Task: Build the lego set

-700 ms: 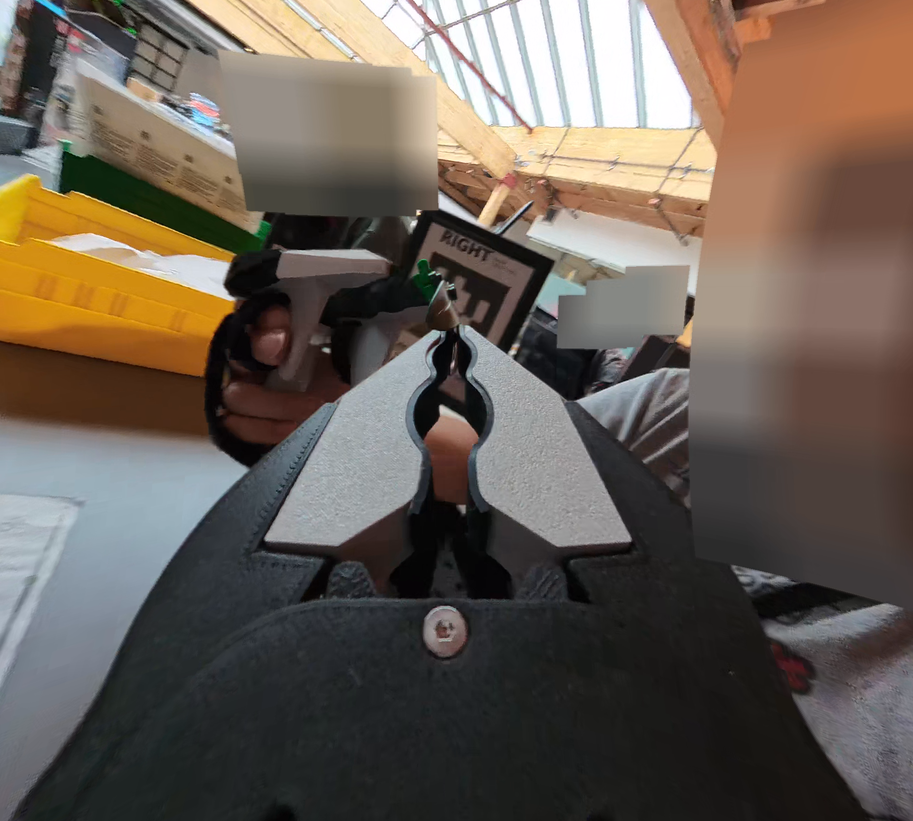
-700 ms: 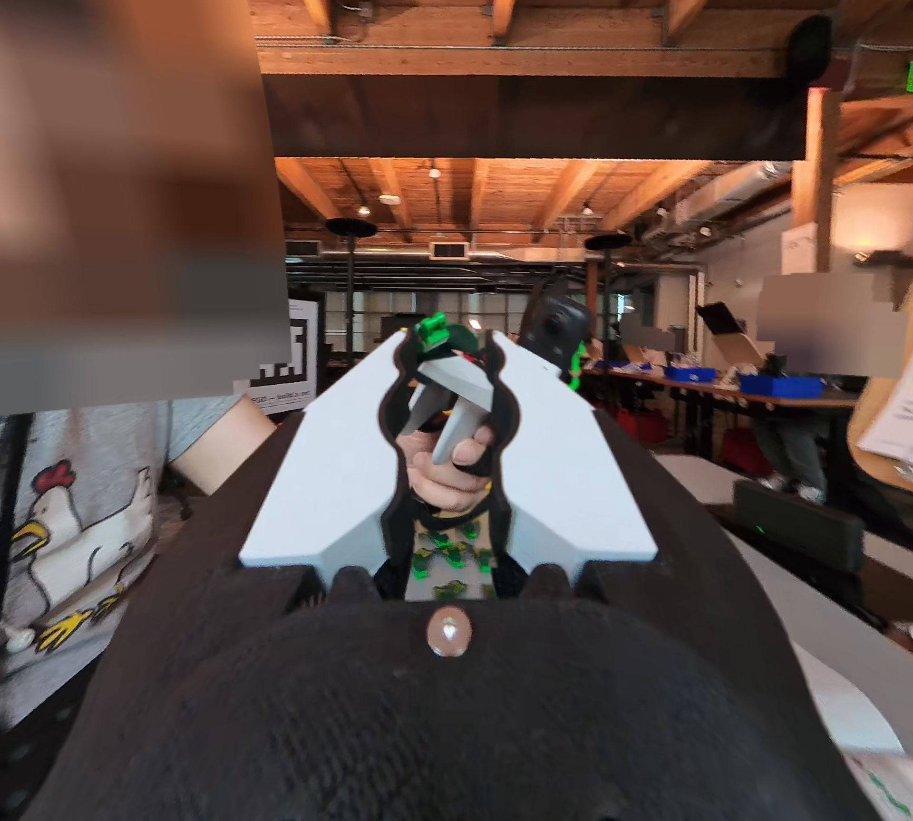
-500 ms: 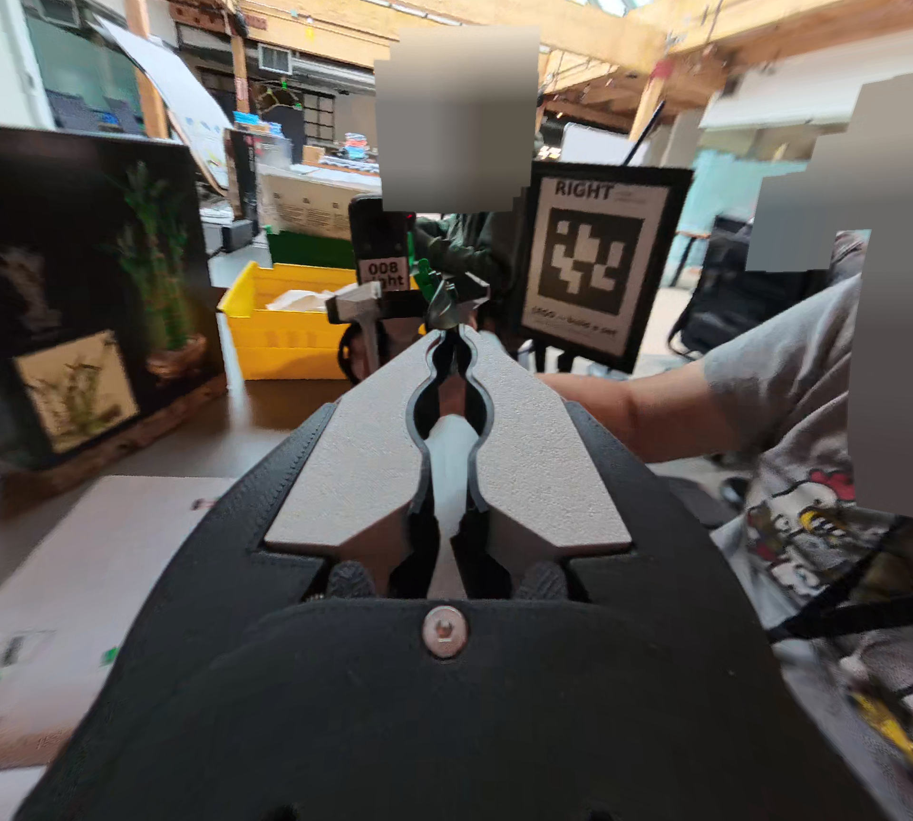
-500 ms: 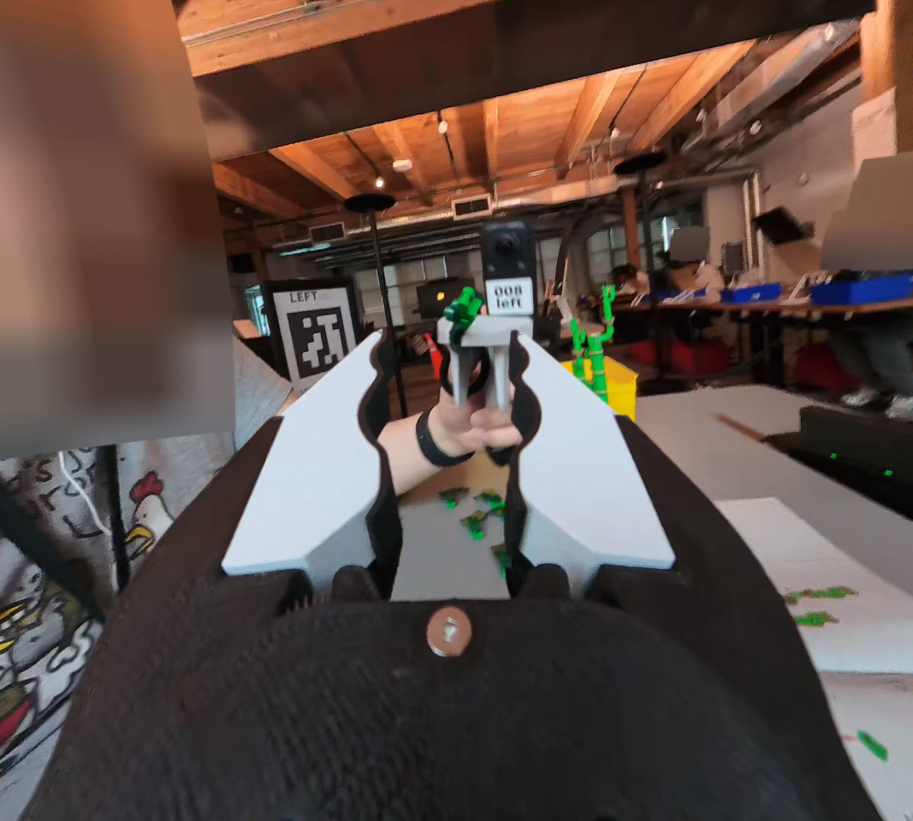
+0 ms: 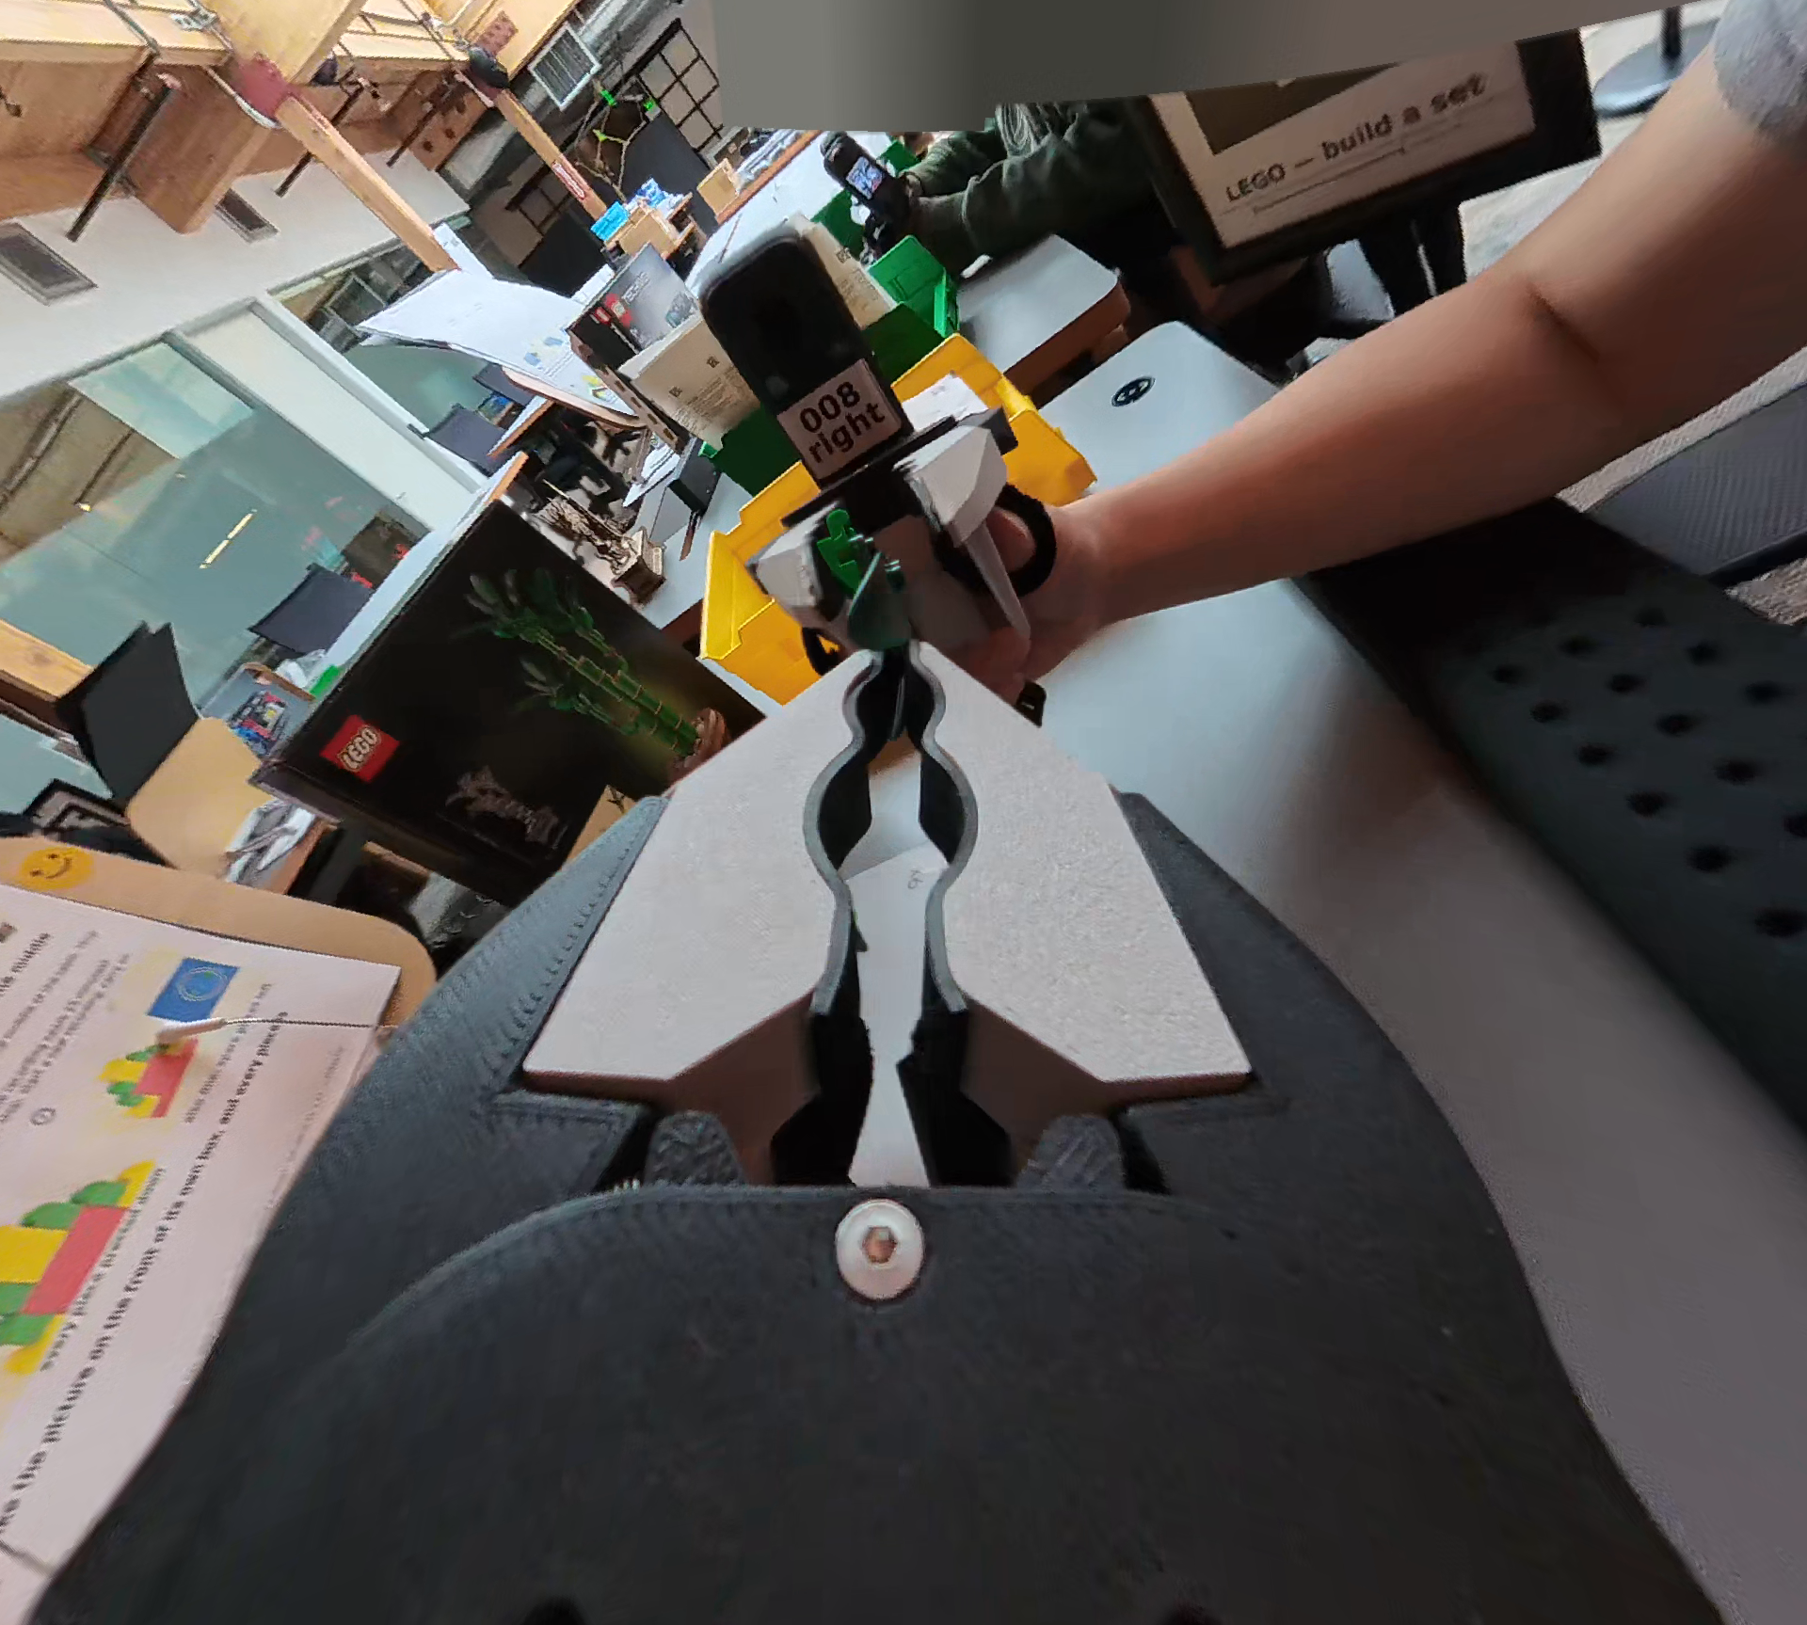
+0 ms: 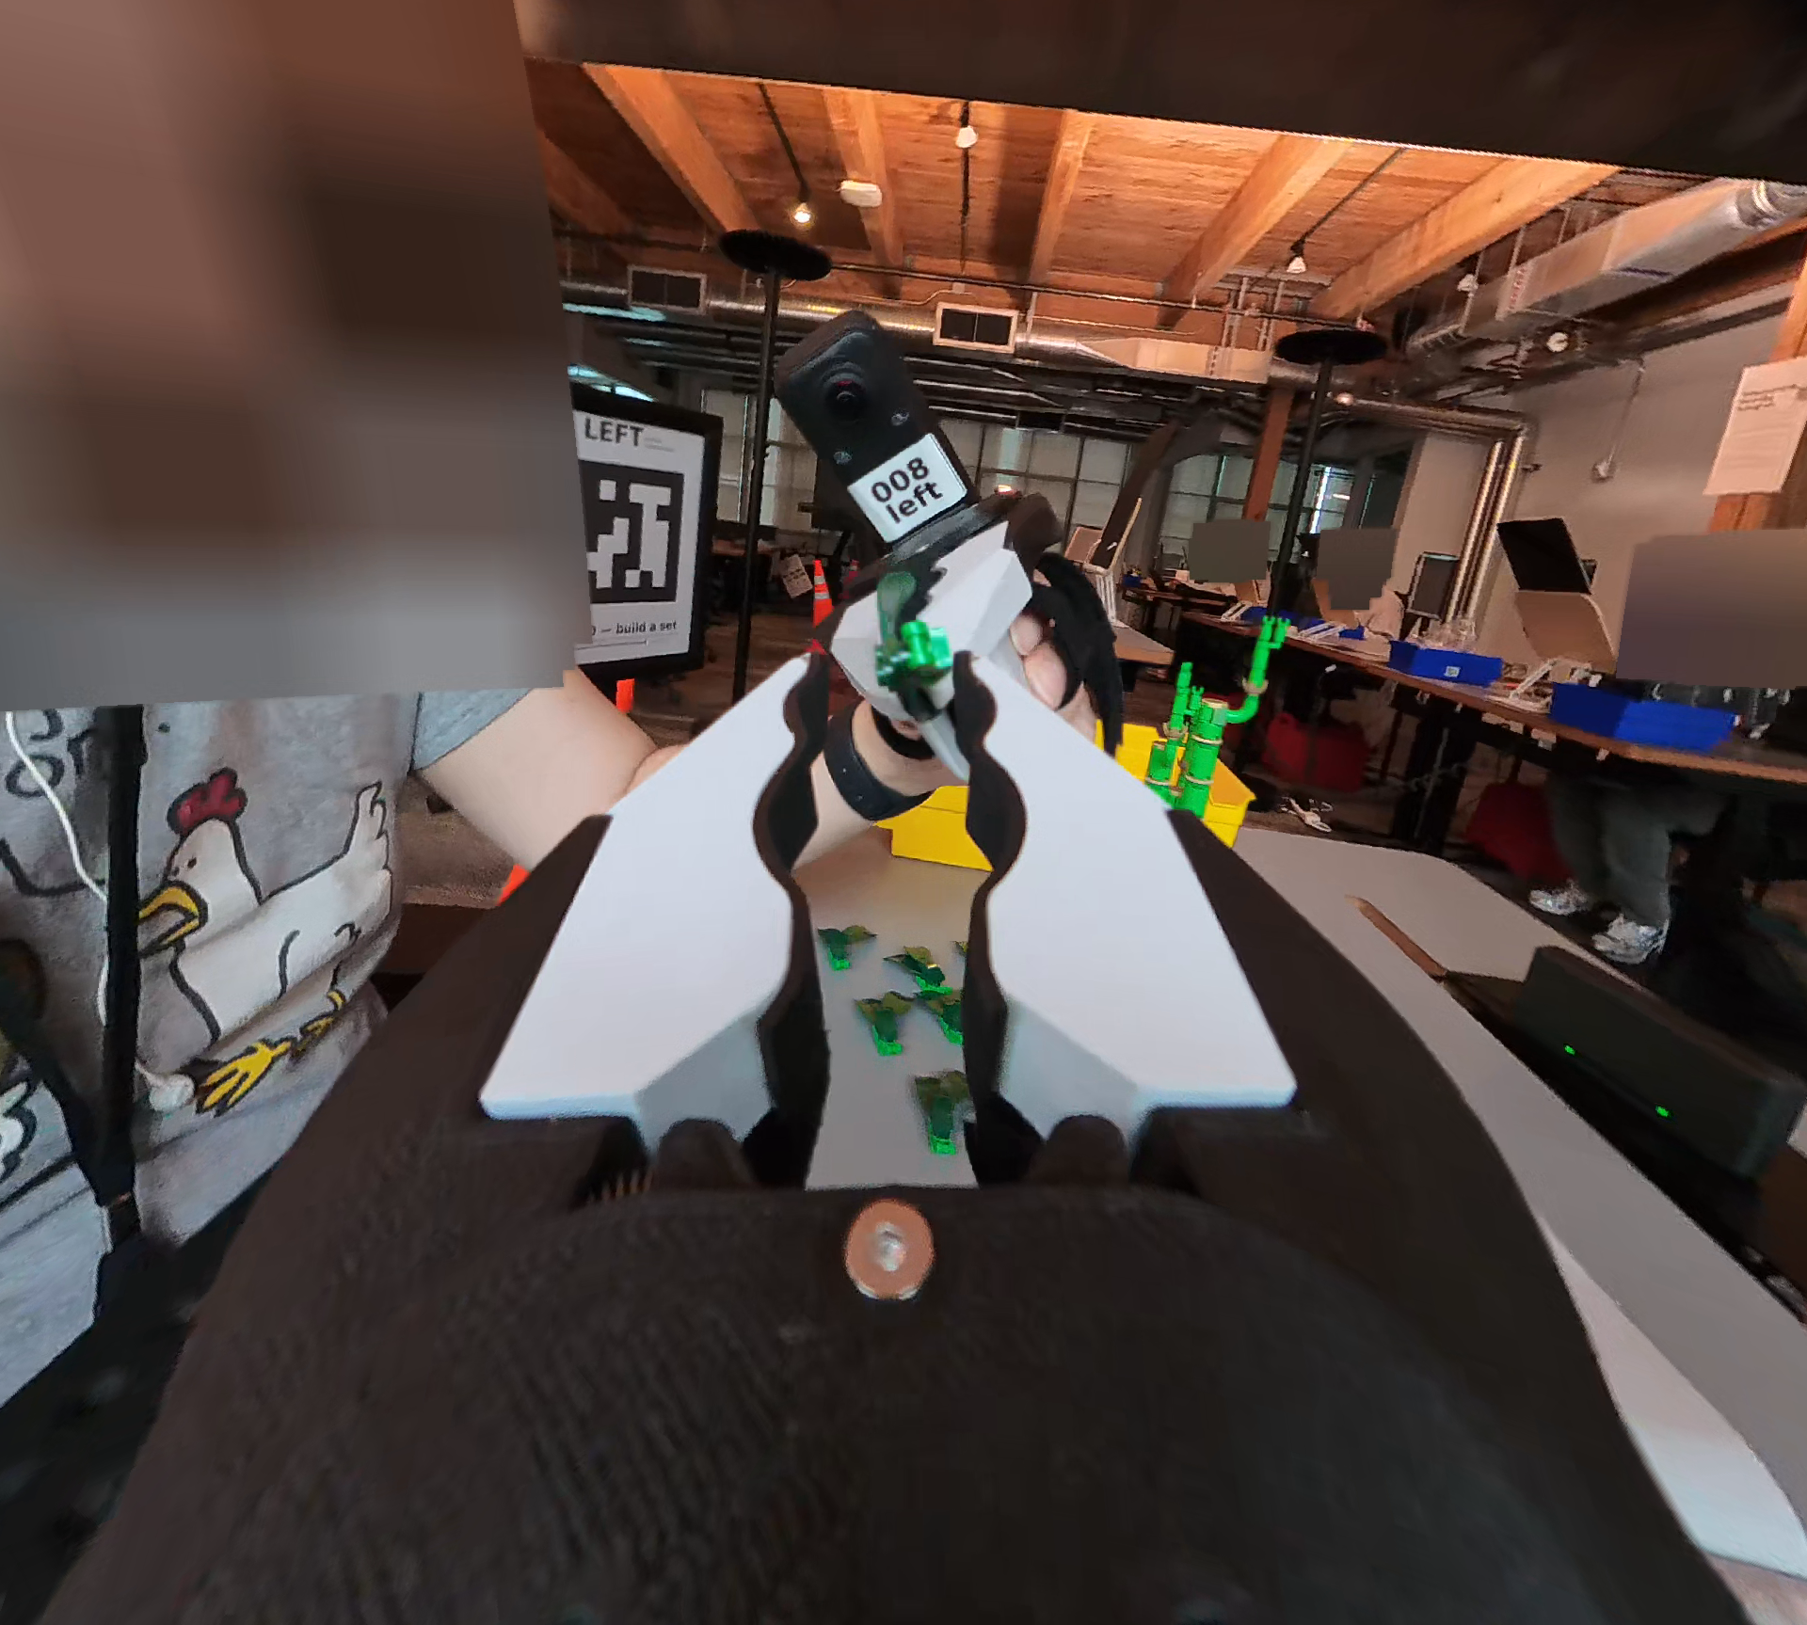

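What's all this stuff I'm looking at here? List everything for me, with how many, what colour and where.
Leaf pieces: several, green, loose on the table between the right gripper's fingers.
Plant model: one, green stalks, standing by the yellow bin.
Yellow bin: one, on the table behind the grippers.
Set box: one, black with a plant picture, on the table, left.
Instruction sheet: one, white with coloured bricks, near left.
Table: one, pale grey.
Marker sign: one, black and white, behind.
Left gripper: shut on a small green piece.
Right gripper: tips meeting the same piece; grip unclear.
Person's forearm: one, holding the right gripper.
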Tool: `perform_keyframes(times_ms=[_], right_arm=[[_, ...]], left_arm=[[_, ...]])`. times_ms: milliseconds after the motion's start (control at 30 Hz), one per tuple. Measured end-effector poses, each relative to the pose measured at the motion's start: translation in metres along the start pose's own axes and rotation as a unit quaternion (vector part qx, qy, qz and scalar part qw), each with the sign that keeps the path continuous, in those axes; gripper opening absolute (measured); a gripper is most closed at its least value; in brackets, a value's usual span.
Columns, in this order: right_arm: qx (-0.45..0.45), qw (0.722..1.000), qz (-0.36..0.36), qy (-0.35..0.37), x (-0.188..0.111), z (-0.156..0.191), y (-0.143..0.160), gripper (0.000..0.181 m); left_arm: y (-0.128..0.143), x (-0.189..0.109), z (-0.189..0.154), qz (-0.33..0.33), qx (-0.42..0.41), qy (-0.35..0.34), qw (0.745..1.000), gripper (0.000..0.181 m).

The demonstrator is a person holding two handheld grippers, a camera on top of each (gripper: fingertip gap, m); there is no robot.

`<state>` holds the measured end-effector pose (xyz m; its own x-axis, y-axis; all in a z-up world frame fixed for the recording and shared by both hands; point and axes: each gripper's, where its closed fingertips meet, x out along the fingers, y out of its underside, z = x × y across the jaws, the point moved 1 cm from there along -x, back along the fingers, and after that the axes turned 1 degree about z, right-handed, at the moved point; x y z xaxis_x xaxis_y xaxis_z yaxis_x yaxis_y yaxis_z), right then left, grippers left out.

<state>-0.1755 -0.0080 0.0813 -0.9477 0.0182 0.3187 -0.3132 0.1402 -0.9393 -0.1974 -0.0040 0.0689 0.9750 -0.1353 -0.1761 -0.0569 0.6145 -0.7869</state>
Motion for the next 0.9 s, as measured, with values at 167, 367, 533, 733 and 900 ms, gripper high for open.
perform_keyframes(times_ms=[167,367,533,733,900], right_arm=[[-0.031,0.999,-0.001,0.008,0.002,0.004,-0.004,0.016],[-0.049,0.999,0.003,0.013,0.001,0.005,-0.006,0.013],[-0.057,0.998,0.012,0.017,0.0,0.005,-0.005,0.014],[-0.022,0.999,0.021,0.012,0.001,0.004,-0.005,0.013],[-0.011,1.0,0.019,0.003,0.001,0.006,-0.006,0.011]], left_arm=[[-0.005,0.002,-0.003,-0.003,0.031,-0.004,1.0,0.0],[-0.008,0.004,-0.004,-0.01,0.029,-0.005,1.0,0.0],[-0.008,0.005,-0.004,-0.012,0.021,-0.003,1.0,0.0],[-0.009,0.005,-0.003,-0.015,0.012,-0.003,1.0,0.0],[-0.011,0.006,-0.004,-0.016,0.012,-0.005,1.0,0.0]])
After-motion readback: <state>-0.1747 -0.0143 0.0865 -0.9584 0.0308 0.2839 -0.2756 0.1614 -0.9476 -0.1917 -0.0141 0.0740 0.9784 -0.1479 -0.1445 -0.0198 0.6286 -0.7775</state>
